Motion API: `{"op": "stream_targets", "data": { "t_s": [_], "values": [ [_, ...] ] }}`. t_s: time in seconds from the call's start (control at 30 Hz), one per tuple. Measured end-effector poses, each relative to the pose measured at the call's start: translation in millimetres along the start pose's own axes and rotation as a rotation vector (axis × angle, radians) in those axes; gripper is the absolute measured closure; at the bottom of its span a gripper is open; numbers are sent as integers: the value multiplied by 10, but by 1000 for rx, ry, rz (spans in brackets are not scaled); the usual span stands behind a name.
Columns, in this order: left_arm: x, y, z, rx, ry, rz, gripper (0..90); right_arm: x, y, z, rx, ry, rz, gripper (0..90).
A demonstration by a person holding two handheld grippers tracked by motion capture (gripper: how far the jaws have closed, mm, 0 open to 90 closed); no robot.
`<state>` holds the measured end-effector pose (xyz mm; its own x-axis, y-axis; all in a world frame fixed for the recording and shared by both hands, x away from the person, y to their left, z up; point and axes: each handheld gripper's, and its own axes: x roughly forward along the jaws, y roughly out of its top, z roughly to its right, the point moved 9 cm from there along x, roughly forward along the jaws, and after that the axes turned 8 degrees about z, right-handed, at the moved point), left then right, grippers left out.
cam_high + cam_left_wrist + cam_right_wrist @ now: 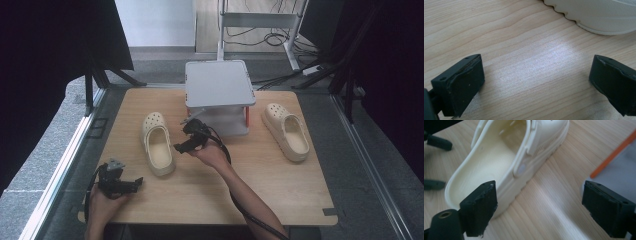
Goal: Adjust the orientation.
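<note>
Two cream clogs lie on the wooden table (215, 185). The left clog (157, 144) has its toe pointing away; the right clog (286, 131) lies beyond the rack. My right gripper (184, 137) is open just right of the left clog, between it and the rack. In the right gripper view the clog (506, 157) lies ahead at the left, its side wall next to the left jaw, and nothing sits in the right gripper (541, 192). My left gripper (135, 184) rests open near the table's front left corner. The left gripper (537, 65) frames bare wood, with the clog's sole (604, 15) ahead.
A grey two-level rack (219, 85) with orange posts (614, 152) stands at the table's back middle. Black curtains hang on both sides. A metal stand and cables (270, 30) are on the floor behind the table.
</note>
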<state>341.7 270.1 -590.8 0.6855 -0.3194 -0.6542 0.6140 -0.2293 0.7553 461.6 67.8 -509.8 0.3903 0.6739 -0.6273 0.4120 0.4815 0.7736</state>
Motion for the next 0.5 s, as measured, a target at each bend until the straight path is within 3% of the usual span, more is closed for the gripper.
{"op": "stream_targets", "data": {
  "t_s": [0.2, 0.33, 0.43, 0.5],
  "values": [
    [0, 0, 0, 0, 2, 1, 0, 259, 157, -50, 26, 9, -7, 186],
    [-1, -1, -1, 1, 2, 0, 0, 430, 221, -91, 37, 14, -23, 293],
    [-1, -1, -2, 2, 2, 0, 0, 575, 269, -131, 87, 34, -32, 429],
    [-1, -1, -1, 1, 2, 0, 0, 610, 262, -140, 86, 31, -47, 461]
  ]
}}
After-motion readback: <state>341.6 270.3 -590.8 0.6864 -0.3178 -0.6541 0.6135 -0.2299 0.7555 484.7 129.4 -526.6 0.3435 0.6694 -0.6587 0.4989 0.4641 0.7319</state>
